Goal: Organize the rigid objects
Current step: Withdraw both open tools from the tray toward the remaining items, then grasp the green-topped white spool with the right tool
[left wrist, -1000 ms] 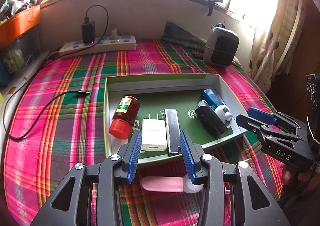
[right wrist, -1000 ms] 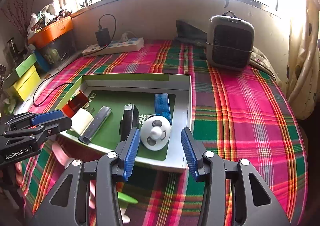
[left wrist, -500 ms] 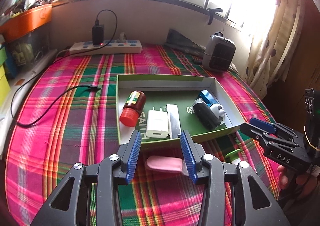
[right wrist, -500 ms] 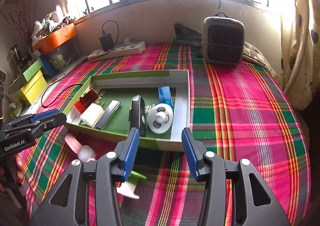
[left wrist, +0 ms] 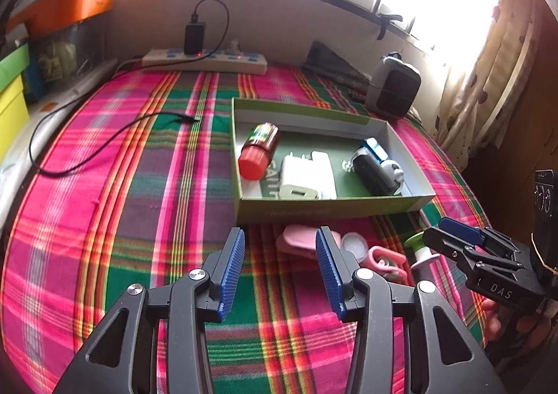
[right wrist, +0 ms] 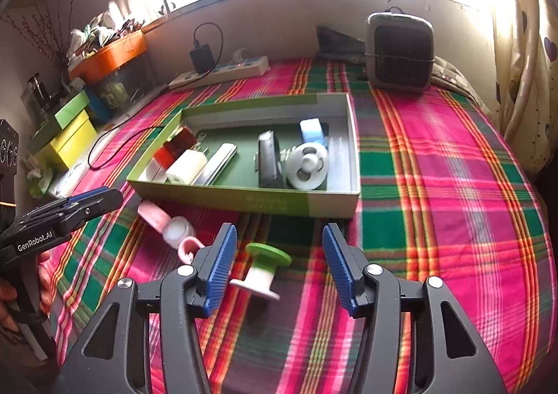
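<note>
Rigid objects still outside the box lie nearest: a green-and-white spool (right wrist: 261, 272) on the plaid cloth (right wrist: 436, 184), and to its left a pink bottle (right wrist: 164, 219) with a loop handle. Both grippers have backed away from the box since a second ago, bringing these items fully into view. The right gripper (right wrist: 279, 265) has just been opening; its jaws stand wide with the spool between them, untouched. The left gripper (left wrist: 279, 265), also just opening, is wide and empty, the bottle just beyond. Farther off, the green box (right wrist: 244, 200) already holds a red-capped bottle (left wrist: 259, 149), white charger (left wrist: 298, 177), black device (right wrist: 268, 160) and others. Pickups look next.
</note>
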Demonstrator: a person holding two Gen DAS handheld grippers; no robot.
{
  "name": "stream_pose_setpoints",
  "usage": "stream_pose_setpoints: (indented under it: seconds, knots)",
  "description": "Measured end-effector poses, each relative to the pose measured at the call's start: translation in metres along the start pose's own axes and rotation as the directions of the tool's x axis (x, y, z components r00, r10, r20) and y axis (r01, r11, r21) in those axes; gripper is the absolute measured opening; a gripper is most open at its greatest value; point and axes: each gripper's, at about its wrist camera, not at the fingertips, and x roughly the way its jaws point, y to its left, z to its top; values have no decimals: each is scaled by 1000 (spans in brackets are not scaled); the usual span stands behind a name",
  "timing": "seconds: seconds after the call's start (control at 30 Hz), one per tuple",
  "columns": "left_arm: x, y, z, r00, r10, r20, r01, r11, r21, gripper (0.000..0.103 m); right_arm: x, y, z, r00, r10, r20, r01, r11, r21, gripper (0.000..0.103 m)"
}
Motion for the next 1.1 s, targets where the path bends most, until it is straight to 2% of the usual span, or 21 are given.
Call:
stream_pose_setpoints:
  seconds: [0.43, 0.8, 0.9, 0.93, 1.1]
  knots:
    - [9, -3, -6, 998, -49, -43, 50, 999, 16, 42, 16, 8, -8, 996, -71, -60, 70, 997, -13, 53]
    - [18, -10, 0, 997, -48, -68, 51, 998, 36, 42, 18, 4, -11, 990, -127, -63, 124, 991, -49, 53]
    - [22, -13, 0, 996, -45, -78, 49, 998, 44, 42, 17, 3, -11, 990, -128, -59, 125, 991, -53, 43]
    - [23, -14, 0, 996, -44, -81, 48, 998, 46, 42, 17, 3, -11, 990, -131, -58, 128, 990, -55, 35]
    - [26, -17, 1, 995, -43, -87, 47, 998, 52, 42, 14, 1, -13, 990, -130, -51, 127, 990, -56, 35]
